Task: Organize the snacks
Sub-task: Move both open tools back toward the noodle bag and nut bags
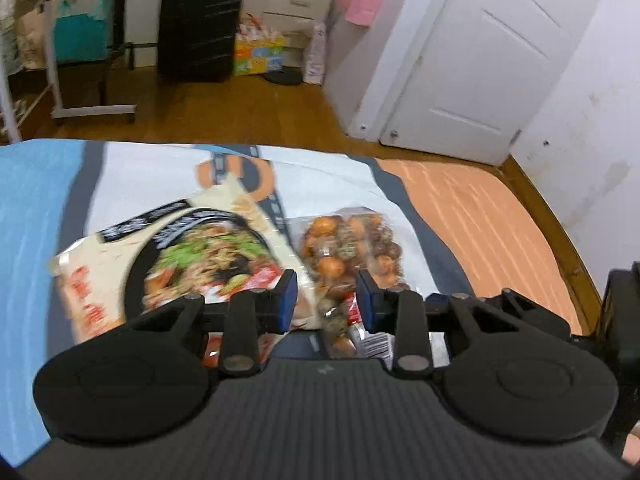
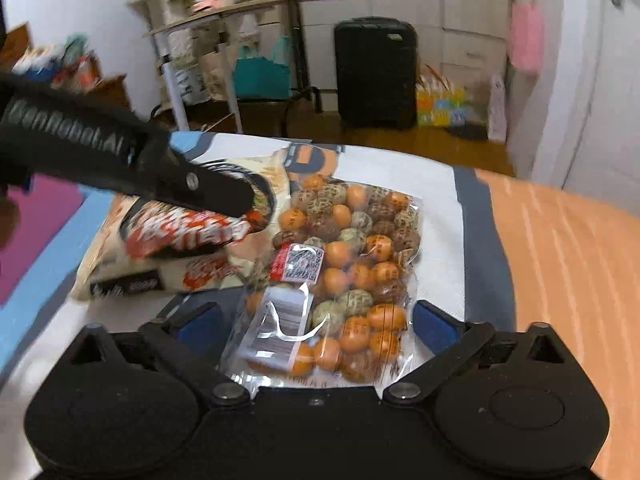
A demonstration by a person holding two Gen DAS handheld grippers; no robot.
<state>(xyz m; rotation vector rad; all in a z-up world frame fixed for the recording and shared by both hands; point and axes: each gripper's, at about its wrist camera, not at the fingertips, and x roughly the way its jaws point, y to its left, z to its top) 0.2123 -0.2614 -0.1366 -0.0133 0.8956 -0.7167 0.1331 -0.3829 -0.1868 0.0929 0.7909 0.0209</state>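
A large cream noodle bag [image 1: 188, 256] with a bowl picture lies on the bed next to a clear bag of round orange and brown sweets [image 1: 352, 248]. My left gripper [image 1: 327, 300] has its jaws drawn narrow over the seam where the two bags meet. Both bag edges show in the gap, and whether the pads press on them I cannot tell. In the right wrist view its finger [image 2: 216, 192] lies across the noodle bag [image 2: 168, 248]. My right gripper [image 2: 316, 322] stands wide open around the near end of the sweets bag [image 2: 352, 264], with the pads clear of it.
The bags rest on a patterned sheet [image 1: 128, 176] over an orange mattress [image 1: 480, 216]. Beyond the bed are wooden floor, a black suitcase [image 1: 198, 24], a rolling side table [image 1: 80, 108], a colourful box [image 1: 258, 56] and a white door [image 1: 492, 60].
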